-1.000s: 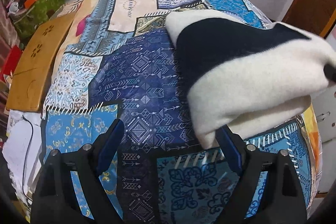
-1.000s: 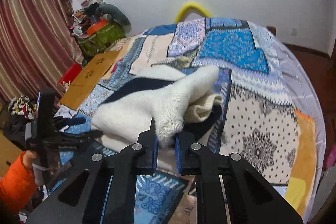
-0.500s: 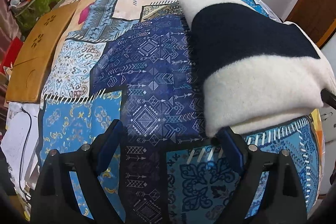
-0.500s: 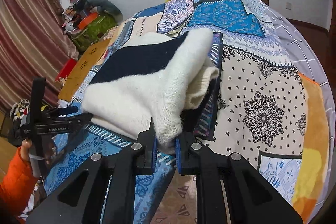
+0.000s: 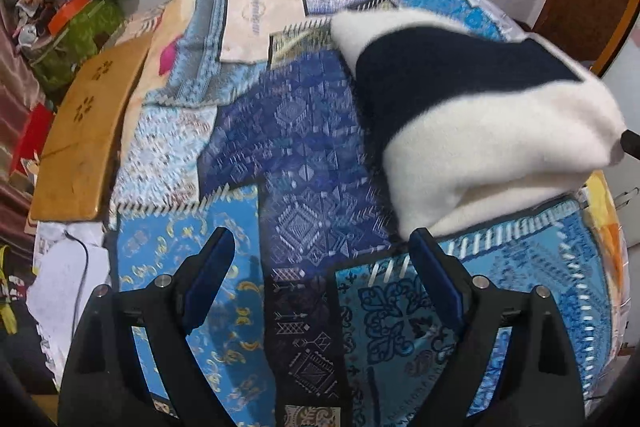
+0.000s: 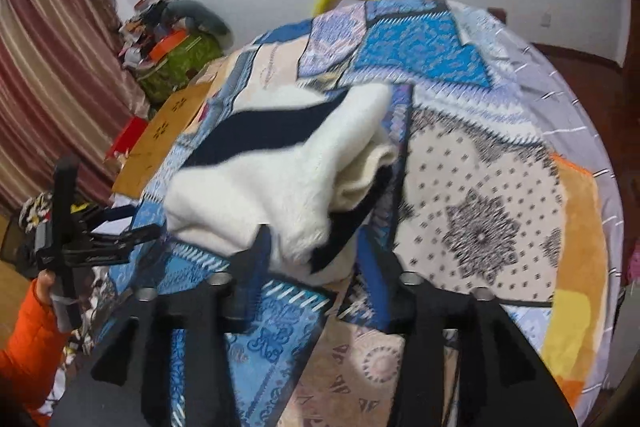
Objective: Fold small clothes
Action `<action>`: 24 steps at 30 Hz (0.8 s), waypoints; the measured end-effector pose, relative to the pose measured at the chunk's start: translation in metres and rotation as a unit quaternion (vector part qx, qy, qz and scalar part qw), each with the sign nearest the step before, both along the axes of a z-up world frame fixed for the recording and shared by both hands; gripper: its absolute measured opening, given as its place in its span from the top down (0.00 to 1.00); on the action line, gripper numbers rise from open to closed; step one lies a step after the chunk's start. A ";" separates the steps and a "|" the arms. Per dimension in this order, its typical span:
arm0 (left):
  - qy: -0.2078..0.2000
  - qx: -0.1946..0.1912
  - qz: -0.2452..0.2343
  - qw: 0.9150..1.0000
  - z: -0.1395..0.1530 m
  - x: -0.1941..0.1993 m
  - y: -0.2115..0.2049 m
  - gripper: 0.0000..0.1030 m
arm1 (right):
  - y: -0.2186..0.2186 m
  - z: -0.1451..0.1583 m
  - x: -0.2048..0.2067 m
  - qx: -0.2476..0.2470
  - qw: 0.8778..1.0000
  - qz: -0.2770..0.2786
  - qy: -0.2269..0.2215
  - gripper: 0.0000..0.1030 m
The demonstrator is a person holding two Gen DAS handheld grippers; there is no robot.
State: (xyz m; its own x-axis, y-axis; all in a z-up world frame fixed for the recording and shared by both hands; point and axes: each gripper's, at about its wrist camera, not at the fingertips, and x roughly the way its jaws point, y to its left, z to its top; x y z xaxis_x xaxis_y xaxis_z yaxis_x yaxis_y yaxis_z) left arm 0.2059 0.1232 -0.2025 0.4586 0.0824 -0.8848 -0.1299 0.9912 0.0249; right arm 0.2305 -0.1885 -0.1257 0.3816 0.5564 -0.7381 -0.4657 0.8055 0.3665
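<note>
**Item: knit garment, folded, on bed**

Cream and navy fuzzy knit garment [image 6: 276, 179]: lies as a thick folded bundle on the blue patchwork-print bedspread [image 5: 304, 163]. Folding judged near complete; squaring or setting aside may remain.
Right gripper [image 6: 312, 263]: jaws apart, flanking the bundle's near corner; contact unclear.
Left gripper [image 5: 320, 259]: spread wide, empty, beside the bundle.
Surroundings: white wall, striped curtain [image 6: 52, 75], wooden board [image 5: 84, 135].

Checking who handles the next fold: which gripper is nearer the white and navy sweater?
Right. The right gripper is open with the sweater corner between its fingers; the left gripper is open beside its near-left corner.
</note>
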 end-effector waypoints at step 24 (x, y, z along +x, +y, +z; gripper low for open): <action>-0.009 -0.146 0.001 0.989 -0.003 0.109 0.014 0.12 | 0.013 -0.056 0.077 0.045 0.989 -0.035 0.134 0.20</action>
